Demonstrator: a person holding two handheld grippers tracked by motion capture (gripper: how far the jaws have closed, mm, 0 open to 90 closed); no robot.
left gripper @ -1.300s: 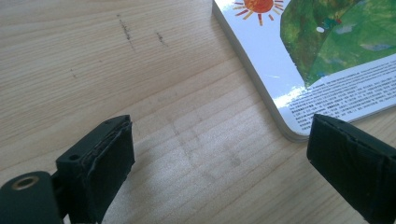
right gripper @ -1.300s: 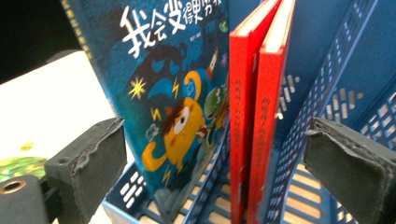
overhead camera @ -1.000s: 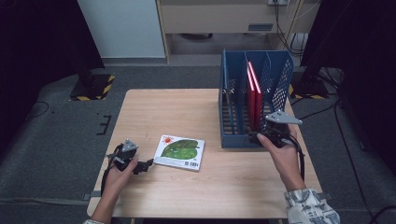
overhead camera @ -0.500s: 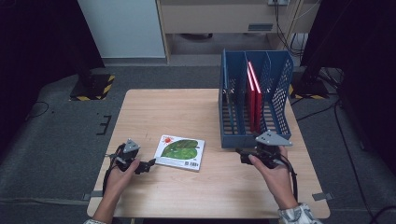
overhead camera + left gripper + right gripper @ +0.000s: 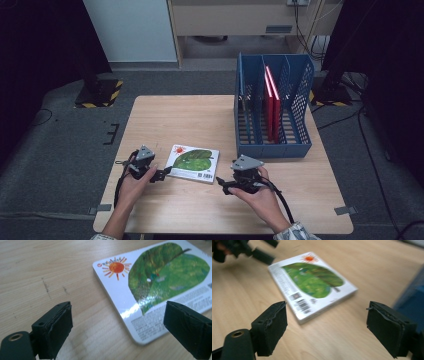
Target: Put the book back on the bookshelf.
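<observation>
The picture book point(image 5: 193, 162) lies flat on the table point(image 5: 165, 120), between the left gripper point(image 5: 161, 175) and the right gripper point(image 5: 222, 187). The left gripper view shows its corner just ahead of that gripper's wide-open, empty jaws, and an orange sun point(image 5: 116, 267) printed beside the green leaf. The right gripper view shows the barcode corner ahead of its own spread, empty jaws, which have just been closing slightly. The blue rack point(image 5: 272, 145), beyond the right gripper, holds red books point(image 5: 272, 100) upright in a middle slot. Compared with a second ago, the right gripper has left the rack front and come down beside the book; the left gripper has stayed put.
</observation>
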